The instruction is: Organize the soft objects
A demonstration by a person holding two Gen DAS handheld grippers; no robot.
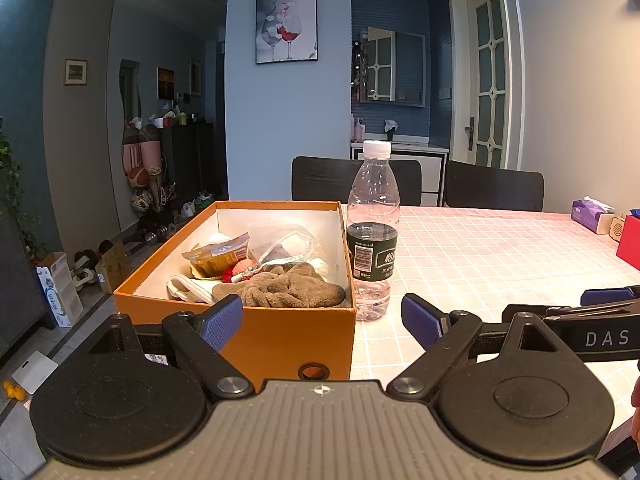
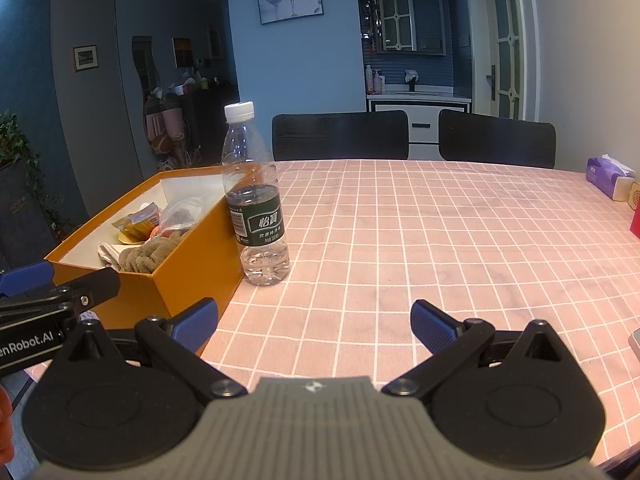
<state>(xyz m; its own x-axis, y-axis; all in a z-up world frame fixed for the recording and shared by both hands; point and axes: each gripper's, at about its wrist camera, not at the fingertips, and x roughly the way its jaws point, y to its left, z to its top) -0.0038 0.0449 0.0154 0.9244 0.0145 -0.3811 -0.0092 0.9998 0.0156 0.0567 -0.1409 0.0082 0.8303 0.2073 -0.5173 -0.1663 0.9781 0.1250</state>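
An open orange box [image 1: 276,330] stands at the table's left edge; it also shows in the right wrist view [image 2: 192,264]. Inside lie a brown fuzzy cloth [image 1: 288,290], a white cloth [image 1: 186,290], a yellow snack packet [image 1: 218,258], a clear plastic bag [image 1: 288,242] and a small red item [image 1: 229,274]. My left gripper [image 1: 322,320] is open and empty, just in front of the box's near wall. My right gripper [image 2: 314,322] is open and empty over the pink checked tablecloth [image 2: 440,232], right of the box.
A nearly empty plastic water bottle [image 1: 373,232] with a green label stands upright against the box's right side. Two black chairs [image 2: 340,136] stand at the far edge. A purple tissue pack [image 2: 608,174] and a red box [image 1: 630,242] sit far right.
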